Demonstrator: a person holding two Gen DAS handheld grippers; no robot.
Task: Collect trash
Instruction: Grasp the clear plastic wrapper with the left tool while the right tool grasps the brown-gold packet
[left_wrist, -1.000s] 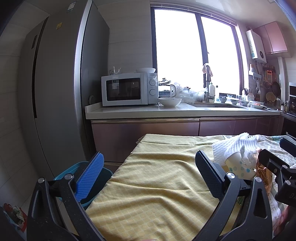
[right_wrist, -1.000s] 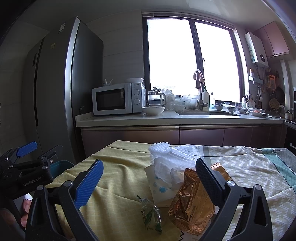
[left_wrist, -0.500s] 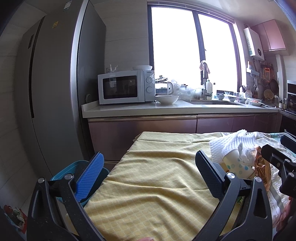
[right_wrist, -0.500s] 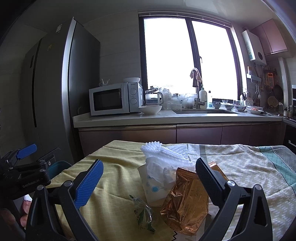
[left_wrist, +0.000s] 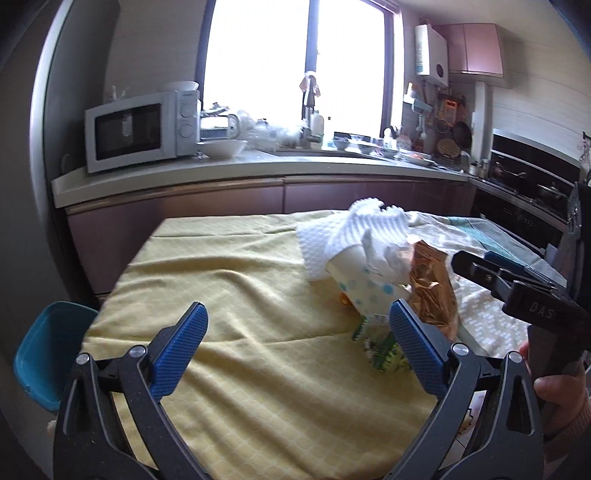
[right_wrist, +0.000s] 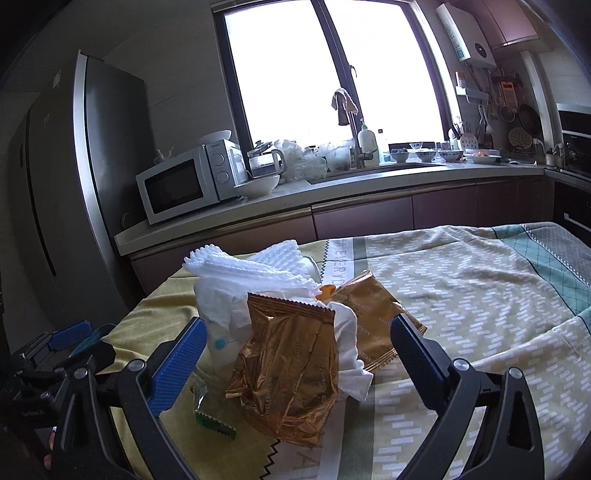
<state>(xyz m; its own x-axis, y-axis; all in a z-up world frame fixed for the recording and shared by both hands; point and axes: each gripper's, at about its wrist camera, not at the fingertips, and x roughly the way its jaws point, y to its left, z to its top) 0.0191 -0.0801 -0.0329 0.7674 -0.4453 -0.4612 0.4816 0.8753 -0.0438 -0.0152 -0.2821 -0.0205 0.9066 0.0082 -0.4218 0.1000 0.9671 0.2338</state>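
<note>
A heap of trash lies on the cloth-covered table (left_wrist: 229, 295): a crumpled copper foil bag (right_wrist: 291, 369), a second foil bag (right_wrist: 373, 314) behind it, a dotted paper cup (left_wrist: 365, 284) stuffed with tissue, white foam netting (right_wrist: 251, 269) and a small green wrapper (left_wrist: 380, 347). My right gripper (right_wrist: 297, 350) is open, its fingers either side of the front foil bag. My left gripper (left_wrist: 297, 339) is open above the yellow cloth, its right finger next to the green wrapper (right_wrist: 212, 417). Neither holds anything.
A teal bin (left_wrist: 44, 354) stands on the floor off the table's left corner. Behind the table runs a kitchen counter (left_wrist: 258, 166) with a microwave (left_wrist: 140, 129), a bowl and a sink. A tall fridge (right_wrist: 74, 206) stands at left.
Both grippers have swung right and come closer to the trash heap. The right one now straddles the front foil bag; the left one's view has turned from the fridge toward the heap.
</note>
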